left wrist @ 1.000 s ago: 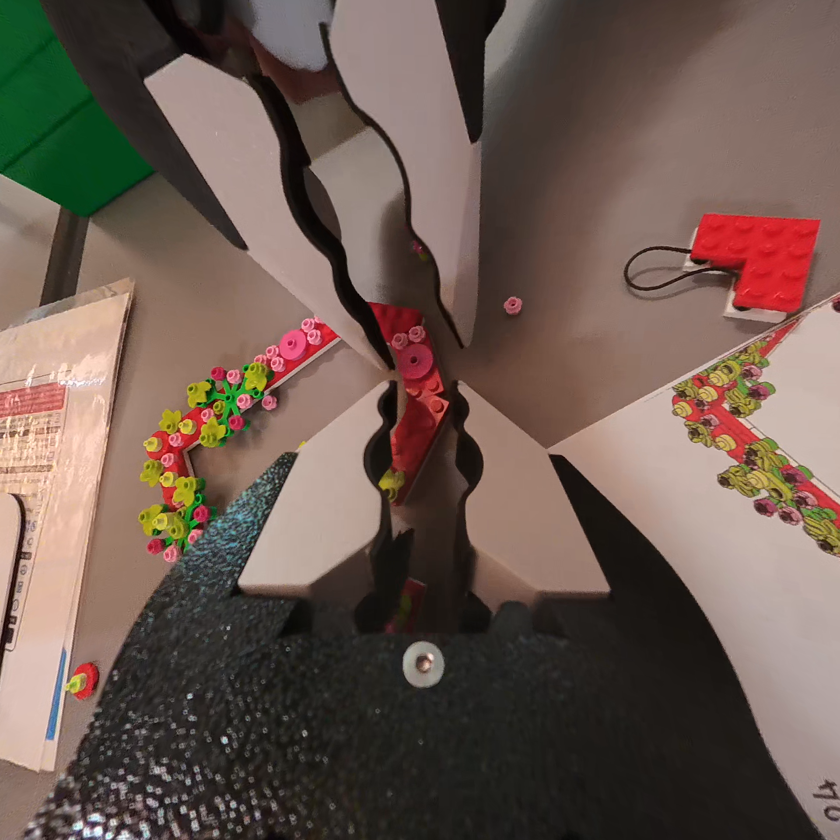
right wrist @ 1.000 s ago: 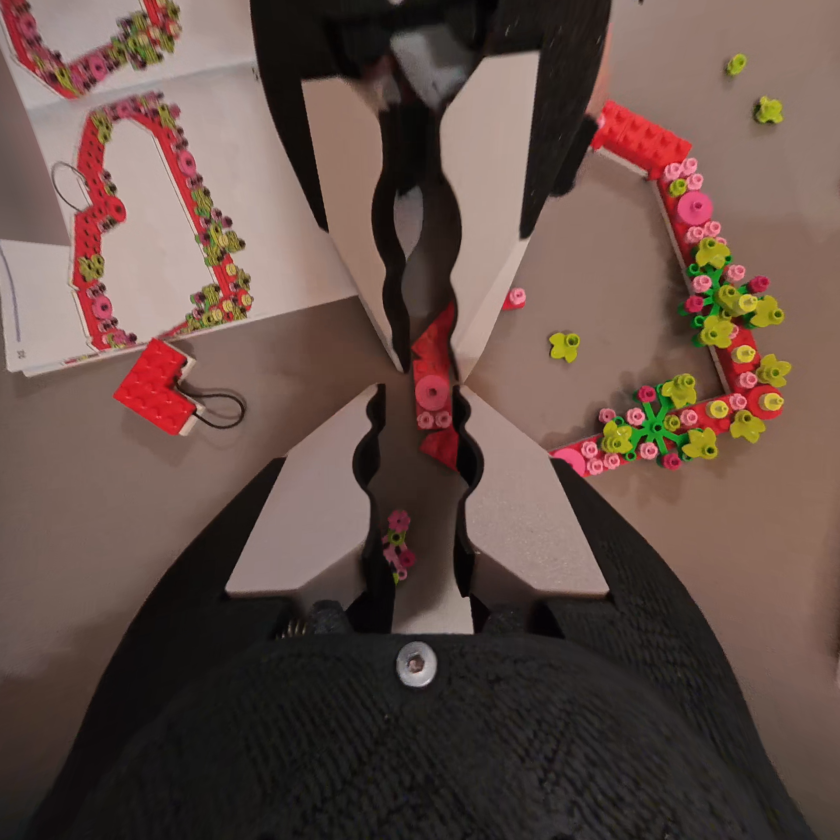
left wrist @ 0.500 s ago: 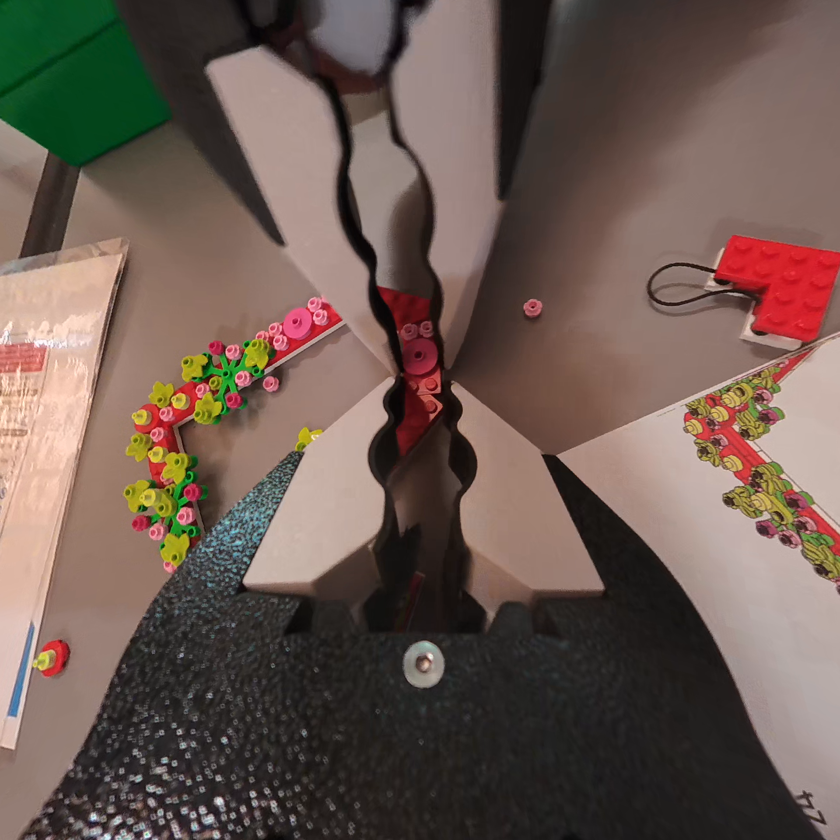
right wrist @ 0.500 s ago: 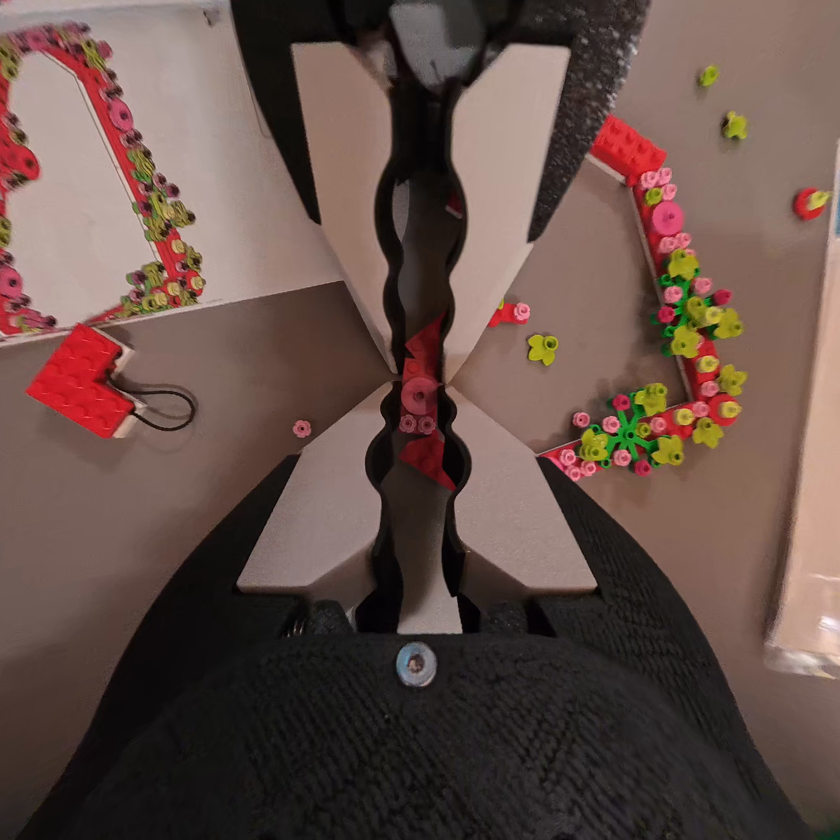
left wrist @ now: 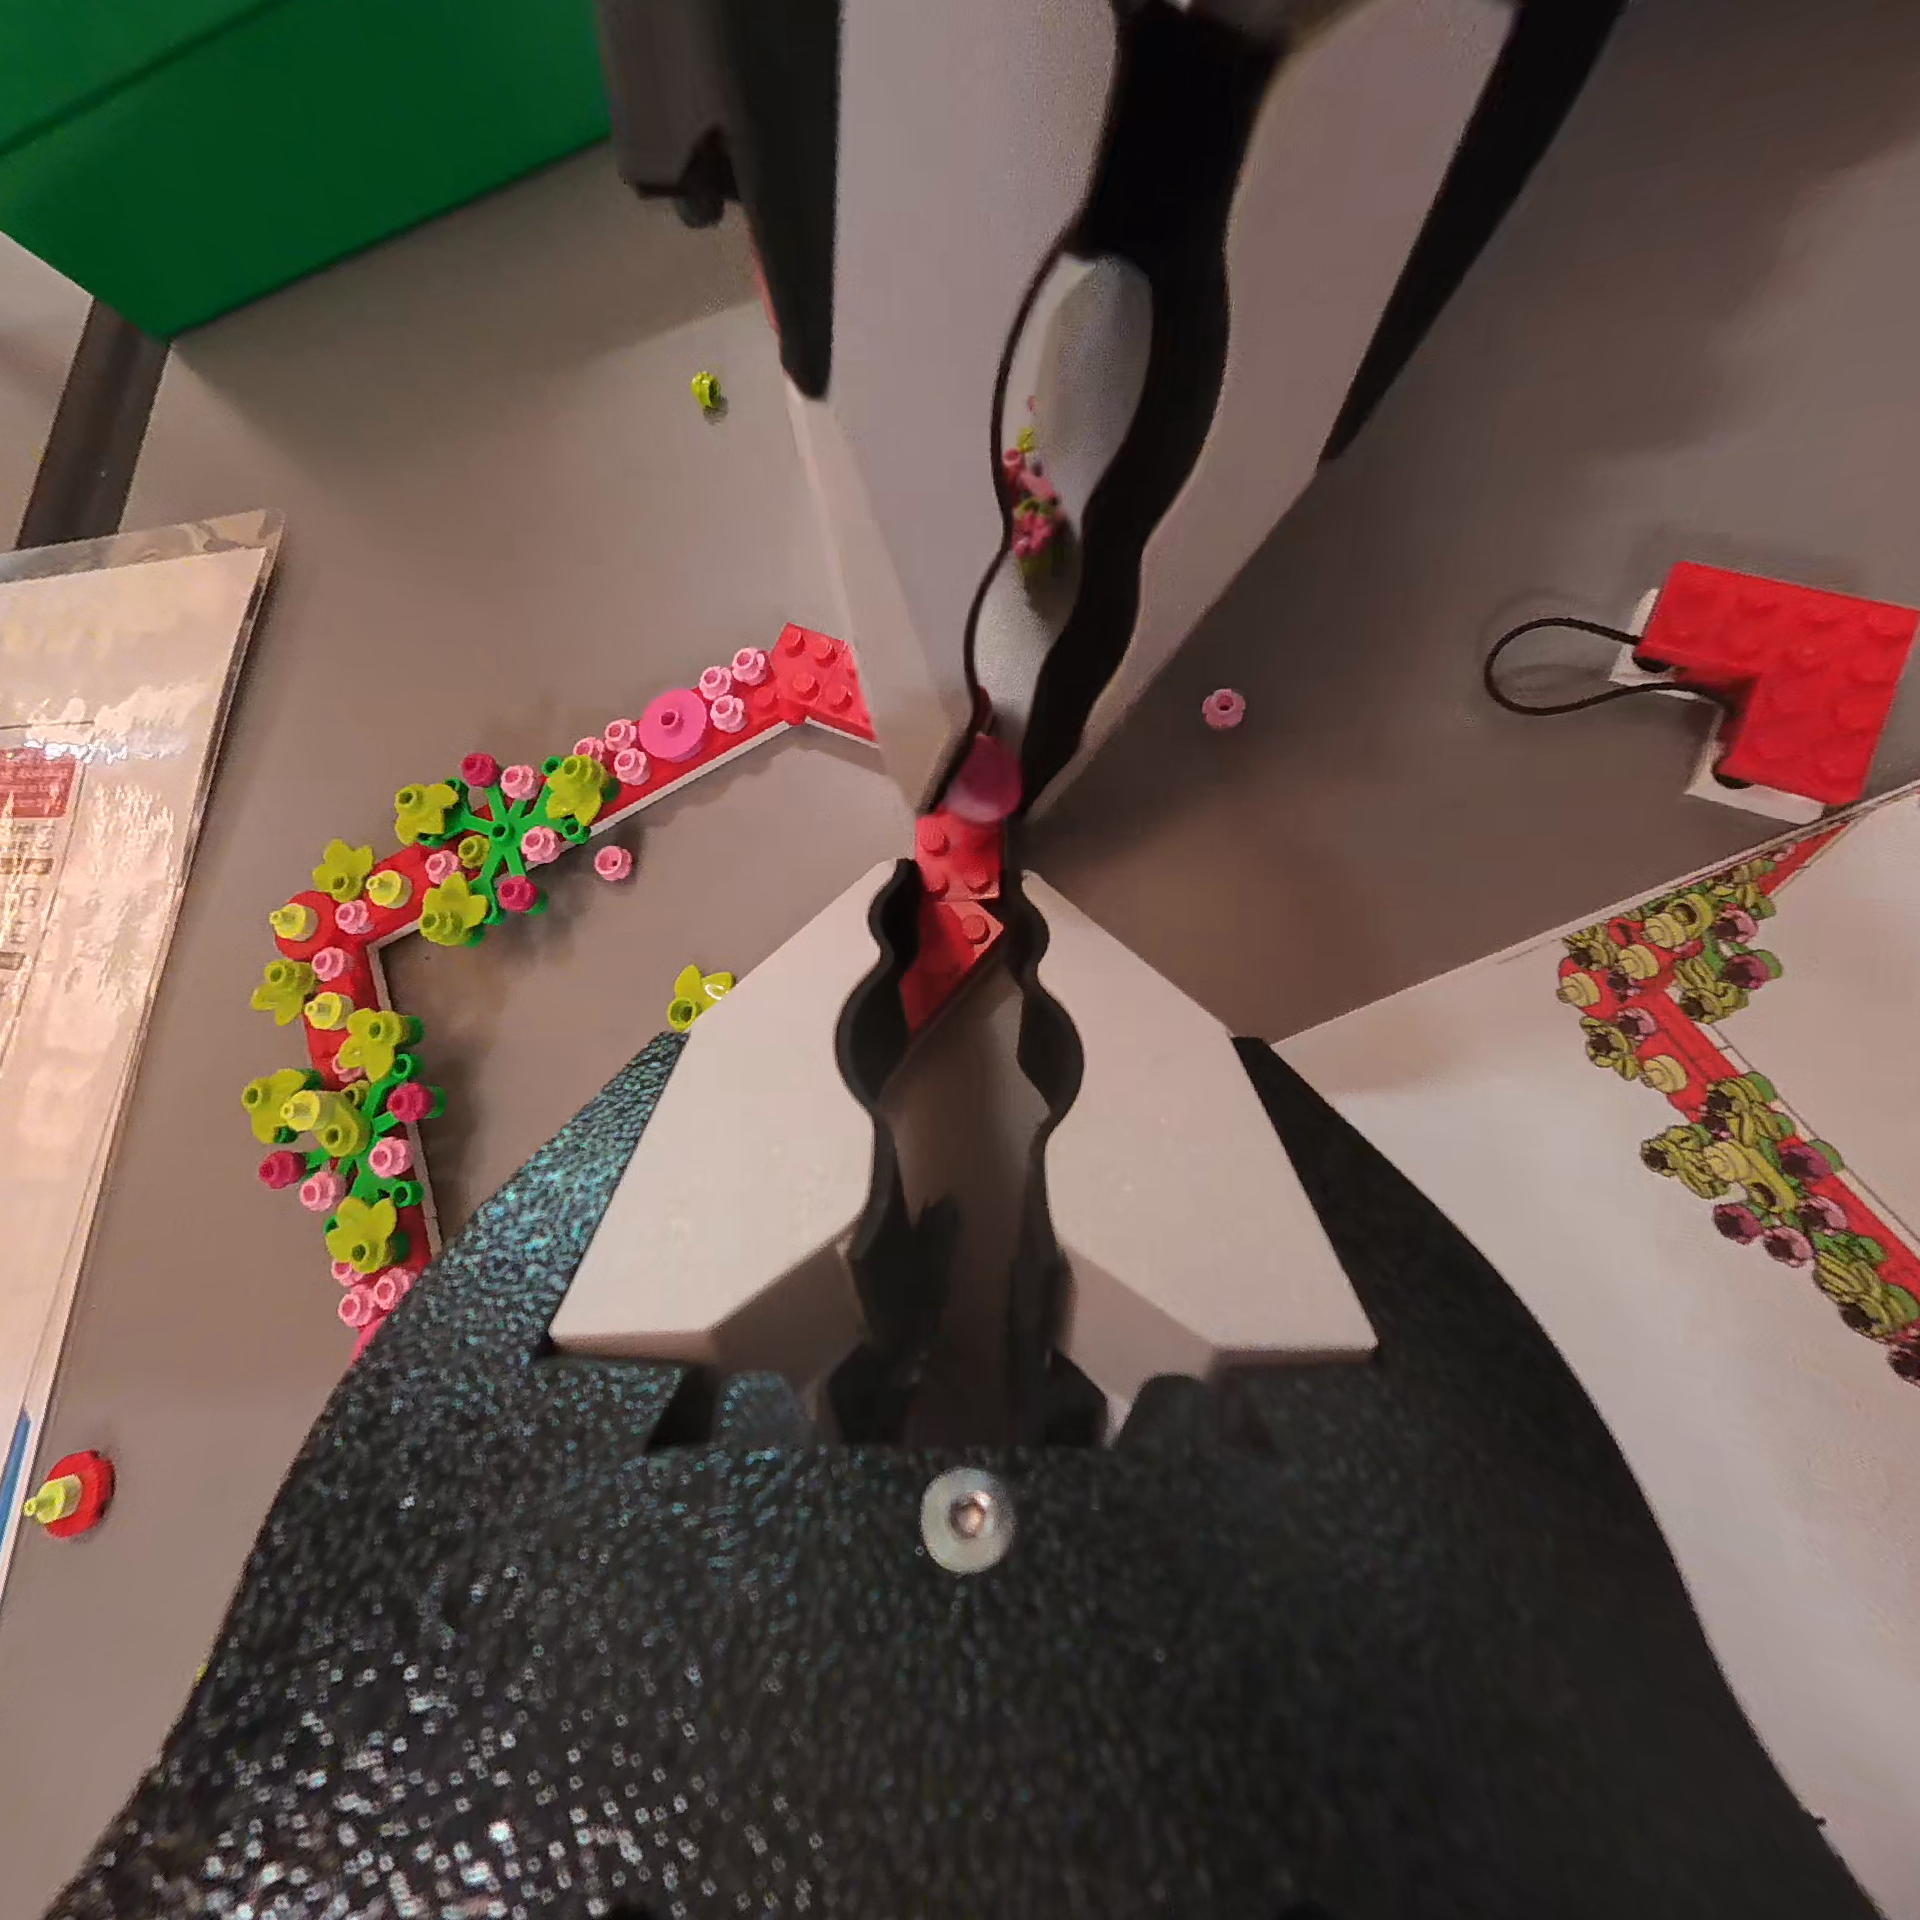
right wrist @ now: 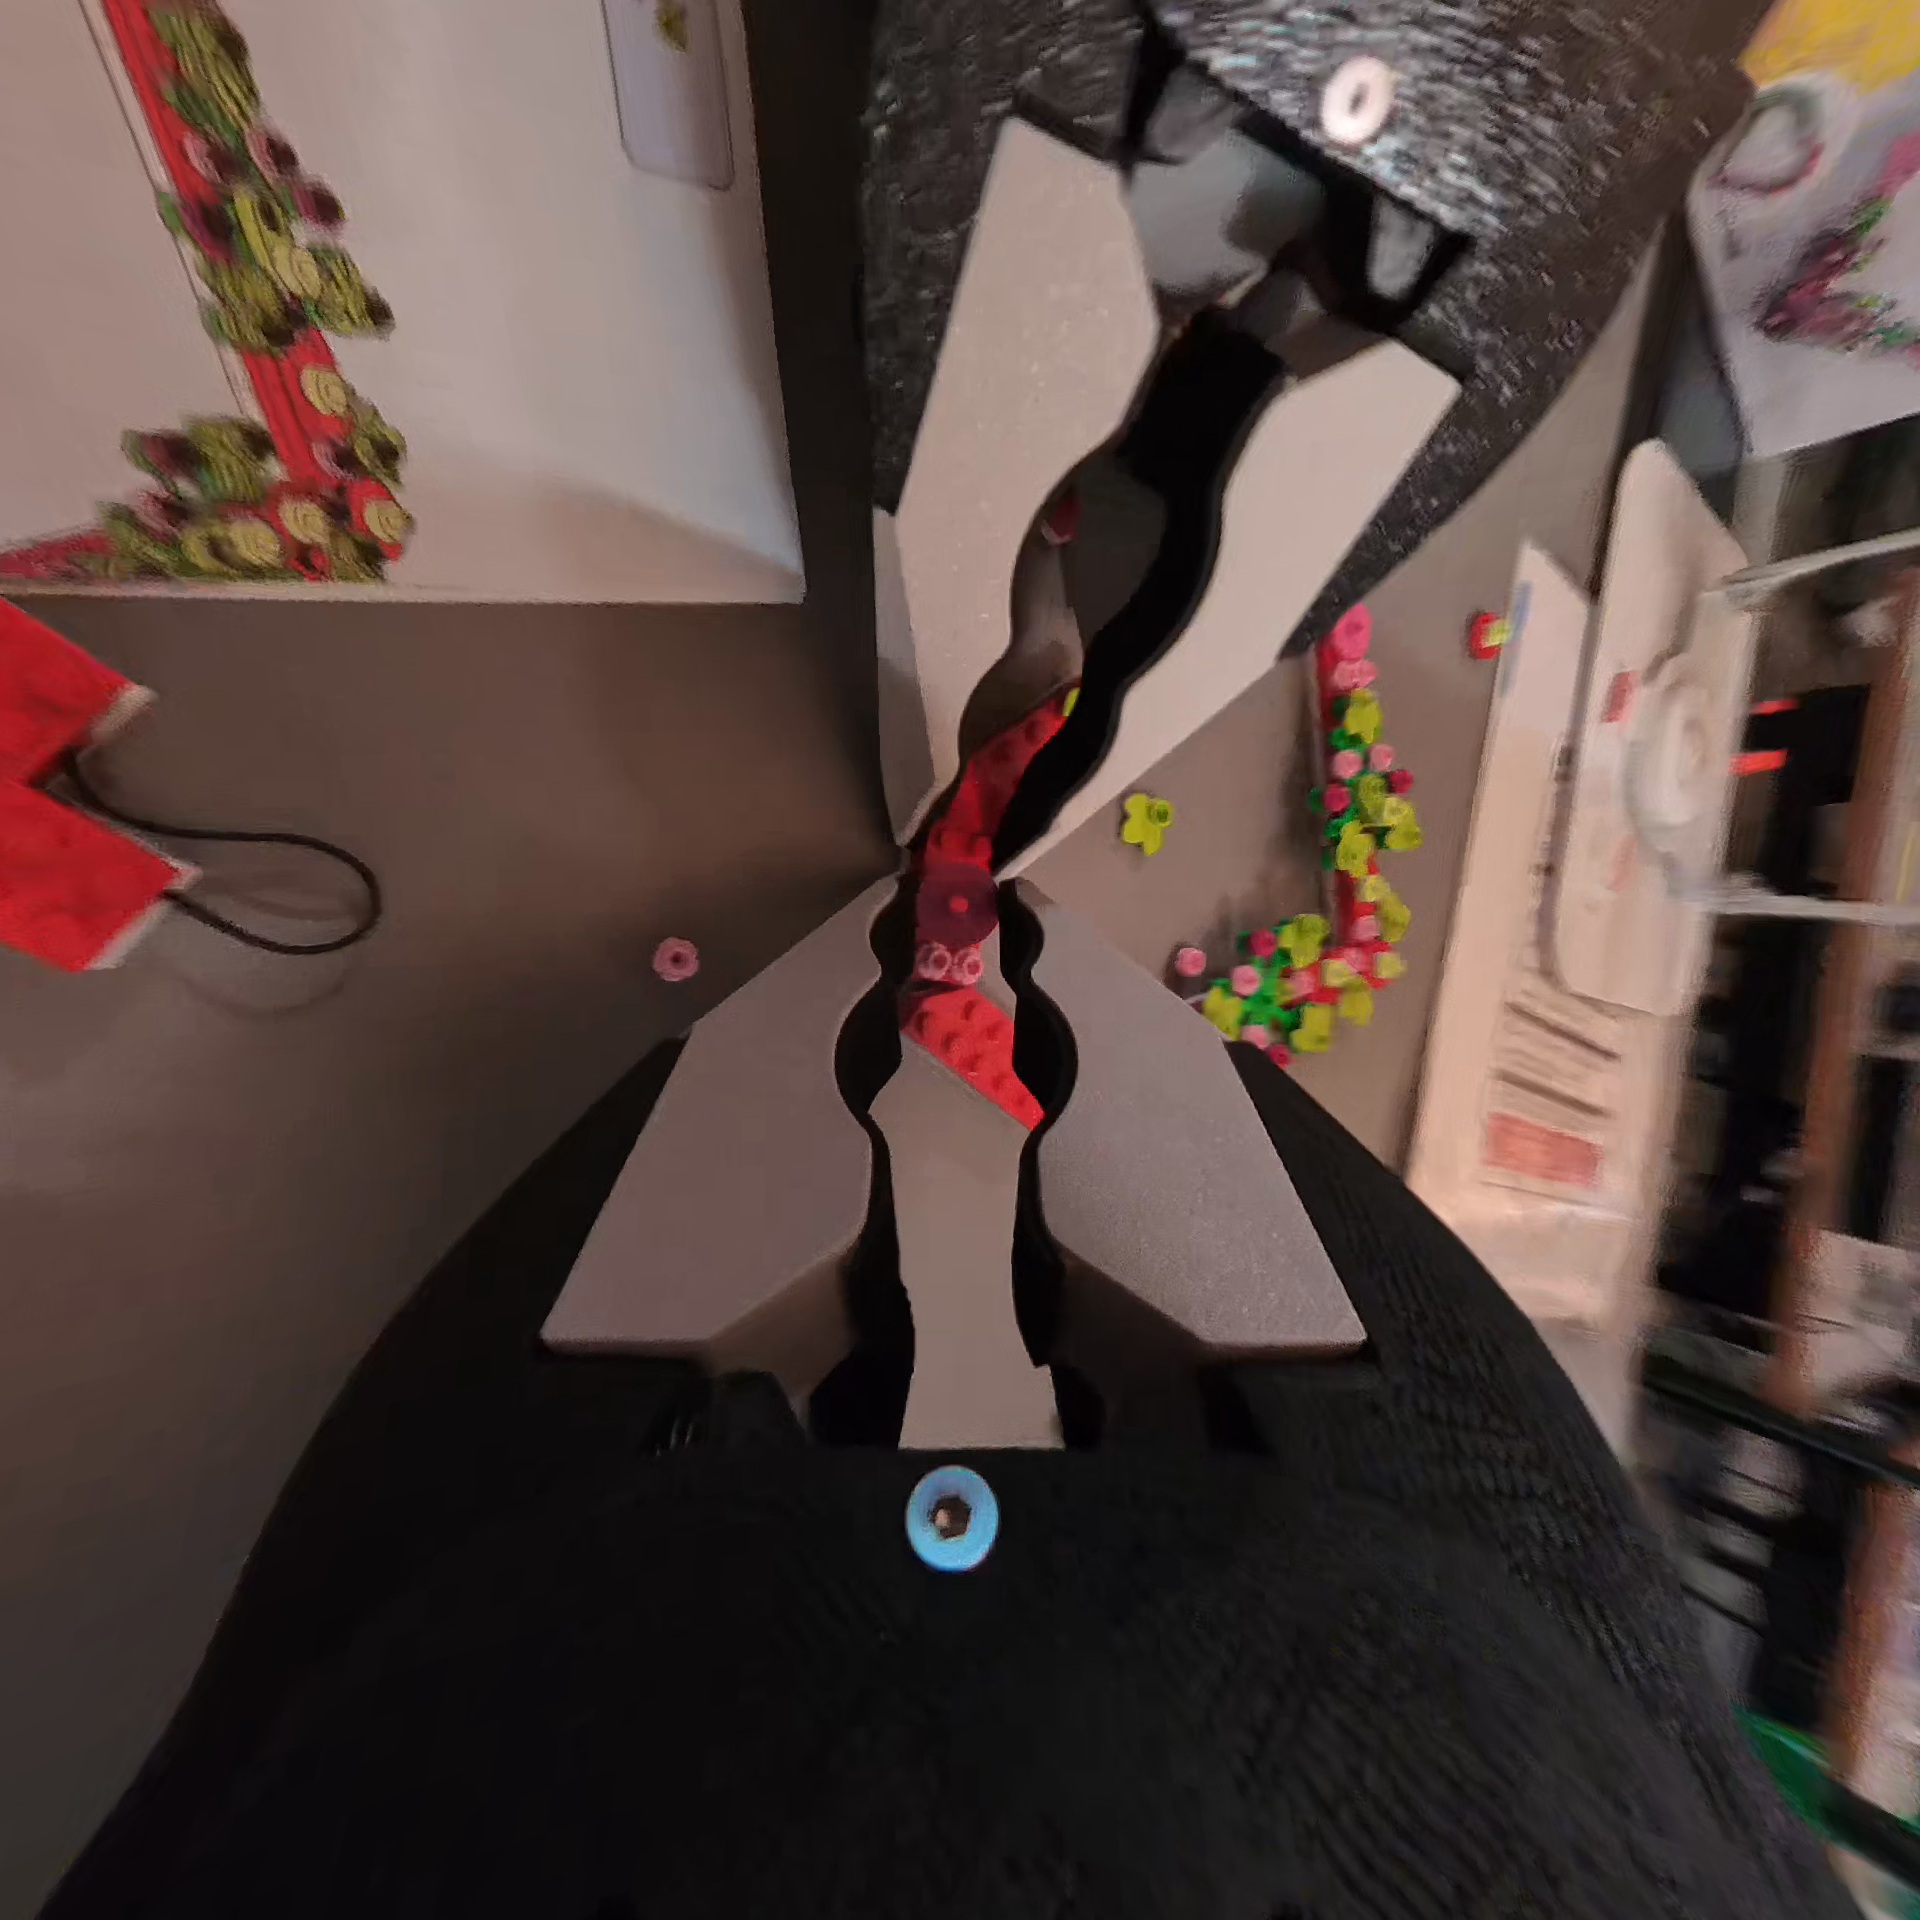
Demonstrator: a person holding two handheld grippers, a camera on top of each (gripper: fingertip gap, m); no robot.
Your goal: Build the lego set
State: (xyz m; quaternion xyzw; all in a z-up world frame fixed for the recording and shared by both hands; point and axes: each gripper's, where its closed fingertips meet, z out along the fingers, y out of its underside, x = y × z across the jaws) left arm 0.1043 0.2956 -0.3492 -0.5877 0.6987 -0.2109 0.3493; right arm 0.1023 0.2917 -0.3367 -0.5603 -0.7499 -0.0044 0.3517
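Observation:
Both grippers are shut on one red Lego strip [left wrist: 951, 940], held above the grey table. It carries a magenta round plate [right wrist: 956, 902] and small pink studs. My left gripper [left wrist: 958, 875] grips one end. My right gripper [right wrist: 954, 889] grips the other end, and in the left wrist view it comes in from the top [left wrist: 975, 798]. The two sets of fingertips nearly touch. A red L-shaped section [left wrist: 416, 935] covered in lime and pink flowers lies on the table; it also shows in the right wrist view [right wrist: 1340, 883].
A red corner piece on a black cord [left wrist: 1808, 696] lies beside the open instruction booklet [left wrist: 1662, 1143]. A loose pink stud [left wrist: 1224, 709] and a lime flower [left wrist: 698, 987] lie on the table. A plastic bag [left wrist: 104, 831], a green box [left wrist: 260, 135] and blurred shelves [right wrist: 1787, 935] are nearby. My two grippers' fingertips are within a few centimetres of each other. The left tips stand about 5 centimeters off the lime flower [left wrist: 698, 987]. It turns up in the right wrist view [right wrist: 1145, 834] as well.
Both grippers keep their hold on the red strip. The right gripper has swung and rolled, so its view tilts and shelves show at the right. The strip now sits more edge-on.

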